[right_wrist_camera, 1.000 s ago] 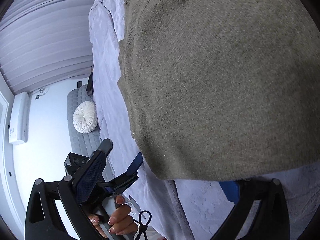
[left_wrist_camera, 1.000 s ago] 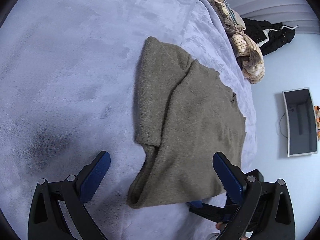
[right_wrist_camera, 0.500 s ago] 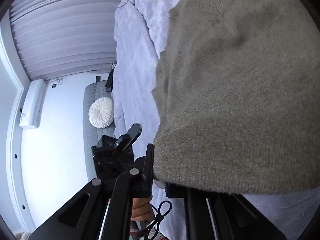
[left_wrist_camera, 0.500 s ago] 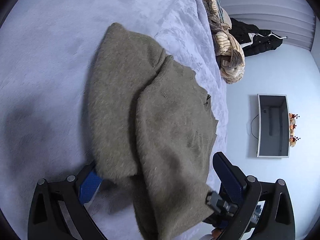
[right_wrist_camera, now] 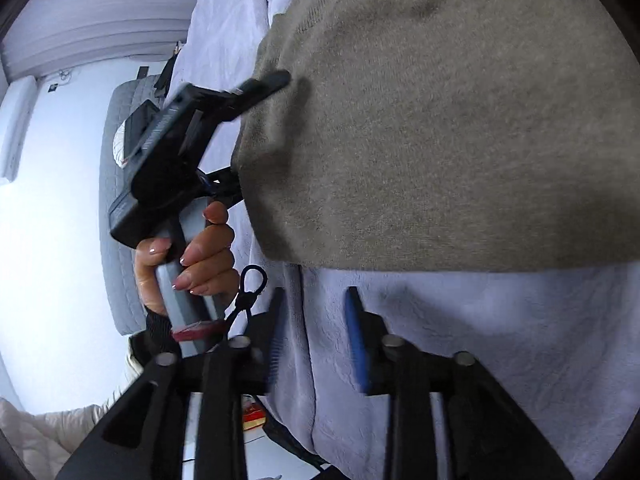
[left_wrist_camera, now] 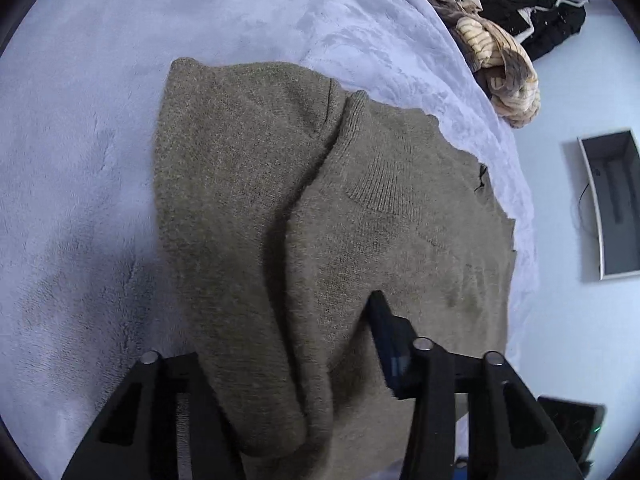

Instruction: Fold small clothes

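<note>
An olive-brown knit sweater [left_wrist_camera: 320, 208] lies folded on the lavender plush bedspread [left_wrist_camera: 88, 140]. In the left wrist view my left gripper [left_wrist_camera: 304, 368] has its jaws around the sweater's near edge, cloth bunched between them; the left finger is hidden under the cloth. In the right wrist view the sweater [right_wrist_camera: 460, 120] fills the upper right, and the left gripper's finger [right_wrist_camera: 264, 84] presses on its edge, held by a hand [right_wrist_camera: 192, 252]. My right gripper [right_wrist_camera: 316, 340] has narrow-set jaws with nothing between them, just below the sweater's hem over the bedspread [right_wrist_camera: 480, 320].
A heap of striped and patterned clothes [left_wrist_camera: 496, 64] lies at the bed's far edge, with a black garment [left_wrist_camera: 544, 24] behind it. A wall screen [left_wrist_camera: 612, 204] is at the right. A grey sofa with a round white cushion [right_wrist_camera: 120, 140] stands beyond the bed.
My left gripper moved in and closed on the sweater's near edge. My right gripper let go of the sweater and pulled back, its hem now lying on the bedspread ahead of it.
</note>
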